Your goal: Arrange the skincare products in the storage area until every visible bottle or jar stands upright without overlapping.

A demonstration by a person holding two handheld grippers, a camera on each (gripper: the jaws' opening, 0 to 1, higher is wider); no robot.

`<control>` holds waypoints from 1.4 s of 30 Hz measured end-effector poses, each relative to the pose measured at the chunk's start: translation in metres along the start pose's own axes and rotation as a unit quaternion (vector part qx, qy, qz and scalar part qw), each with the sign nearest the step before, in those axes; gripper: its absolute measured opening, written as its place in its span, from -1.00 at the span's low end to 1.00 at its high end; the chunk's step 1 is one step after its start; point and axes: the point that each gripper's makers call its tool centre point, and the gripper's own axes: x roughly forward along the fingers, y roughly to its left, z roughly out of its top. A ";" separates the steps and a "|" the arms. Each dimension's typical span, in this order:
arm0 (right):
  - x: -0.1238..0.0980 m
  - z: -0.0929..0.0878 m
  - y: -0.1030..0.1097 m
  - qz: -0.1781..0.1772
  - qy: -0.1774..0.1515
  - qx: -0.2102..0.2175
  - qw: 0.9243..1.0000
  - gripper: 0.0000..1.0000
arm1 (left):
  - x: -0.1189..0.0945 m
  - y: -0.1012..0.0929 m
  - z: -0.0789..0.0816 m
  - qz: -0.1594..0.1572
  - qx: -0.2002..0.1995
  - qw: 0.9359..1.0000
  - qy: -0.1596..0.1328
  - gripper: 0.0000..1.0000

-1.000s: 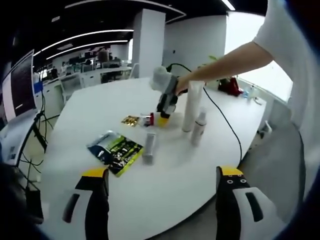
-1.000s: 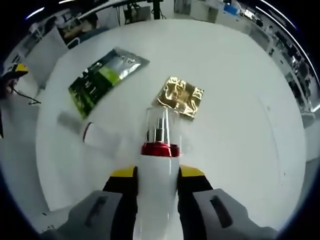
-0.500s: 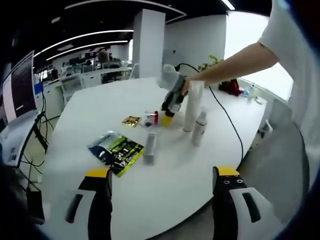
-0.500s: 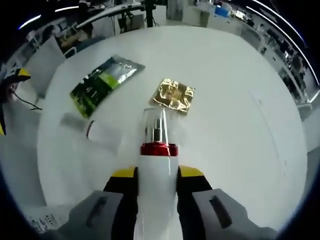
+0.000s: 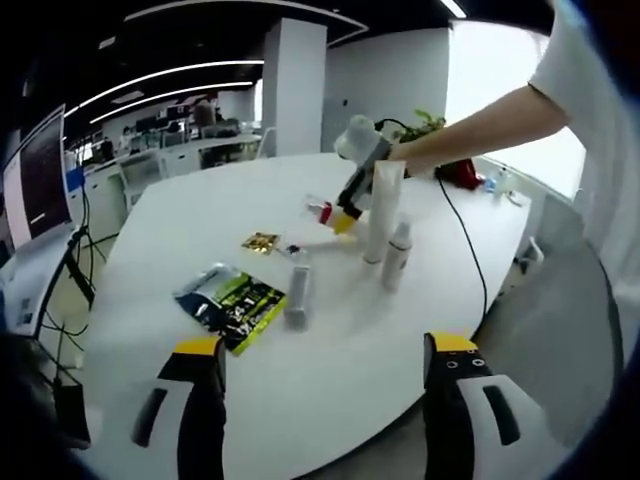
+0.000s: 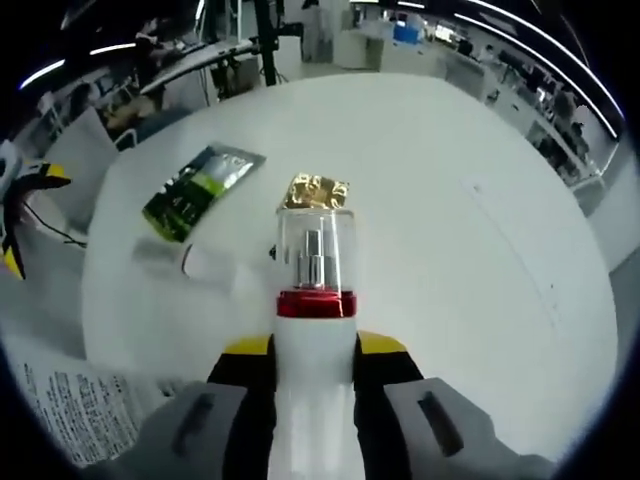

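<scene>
1. The left gripper [image 5: 315,400] hung released, jaws apart, near the table [image 5: 330,340] edge.
2. A tube [image 5: 298,295] lay flat beside a green sachet [image 5: 232,300].
3. The right gripper [image 6: 313,365] clenched the red-collared pump bottle [image 6: 313,330] above the table; best tipped vertical, then lowered on bare tabletop clear of the tall bottle [image 5: 383,210].

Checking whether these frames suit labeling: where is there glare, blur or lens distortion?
Left gripper view: the window behind the person's arm is blown out; table edge bows from fisheye. Right gripper view: the held pump bottle looms large, its clear cap sharp; gold sachet glints.
</scene>
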 end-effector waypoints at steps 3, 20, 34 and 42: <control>-0.006 -0.003 -0.001 -0.007 -0.006 0.006 1.000 -0.44 | 0.000 -0.001 0.000 -0.001 -0.001 1.000 0.001 0.46; -0.034 -0.021 -0.006 -0.035 -0.043 0.055 0.997 -0.45 | 0.001 -0.005 -0.002 -0.008 0.011 1.000 0.009 0.44; -0.063 -0.039 -0.011 -0.062 -0.081 0.100 0.990 -0.45 | 0.002 -0.009 -0.002 -0.017 0.022 1.000 0.011 0.42; -0.085 -0.059 -0.010 -0.092 -0.129 0.145 0.977 -0.45 | 0.003 -0.014 -0.005 -0.026 0.018 0.999 0.021 0.35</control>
